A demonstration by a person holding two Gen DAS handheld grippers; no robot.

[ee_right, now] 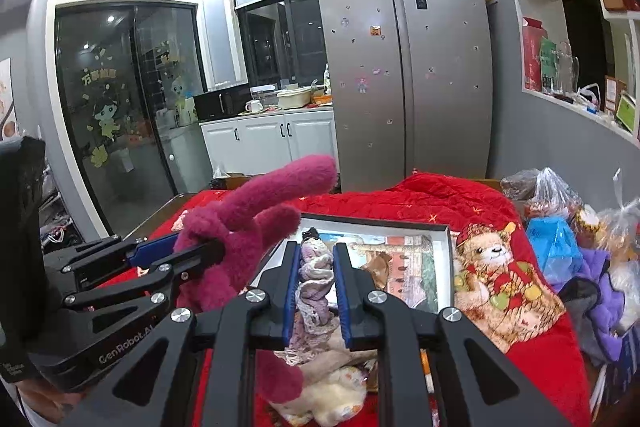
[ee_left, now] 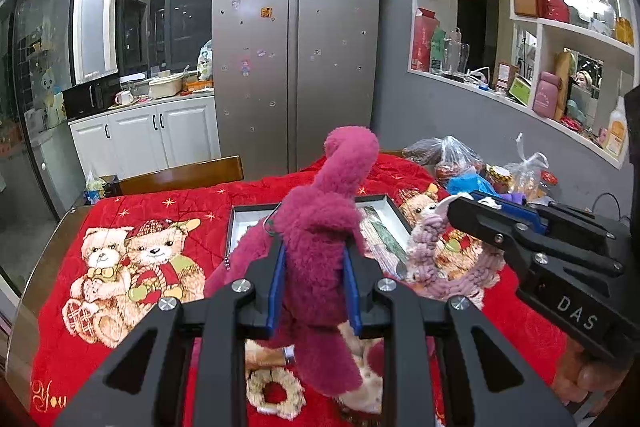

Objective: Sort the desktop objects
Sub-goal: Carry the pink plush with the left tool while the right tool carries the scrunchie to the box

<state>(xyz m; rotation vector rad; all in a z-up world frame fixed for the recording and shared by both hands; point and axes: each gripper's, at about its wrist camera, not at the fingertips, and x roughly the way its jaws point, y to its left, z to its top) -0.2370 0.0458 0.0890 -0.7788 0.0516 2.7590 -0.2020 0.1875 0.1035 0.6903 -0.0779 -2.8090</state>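
Note:
My left gripper [ee_left: 314, 247] is shut on a magenta plush toy [ee_left: 340, 167], whose long fuzzy limbs stick up past the blue pads. In the right wrist view the same toy [ee_right: 272, 187] hangs in the left gripper [ee_right: 196, 243] at the left. My right gripper [ee_right: 317, 251] is shut on a lavender knitted piece [ee_right: 316, 279] that droops below the fingers. From the left wrist view the right gripper [ee_left: 452, 211] reaches in from the right, with the lavender knit [ee_left: 428, 247] dangling from it. Both are held above an open, dark-rimmed white box [ee_right: 448, 227] with a picture inside.
A red bear-print blanket [ee_left: 160, 211] covers the table. Plastic bags and jars [ee_left: 456, 159] crowd the far right corner beside a purple cloth [ee_right: 600, 291]. A cream knitted ring [ee_left: 272, 391] and pale plush pieces lie under the grippers. A wooden chair back [ee_left: 180, 175] stands behind the table.

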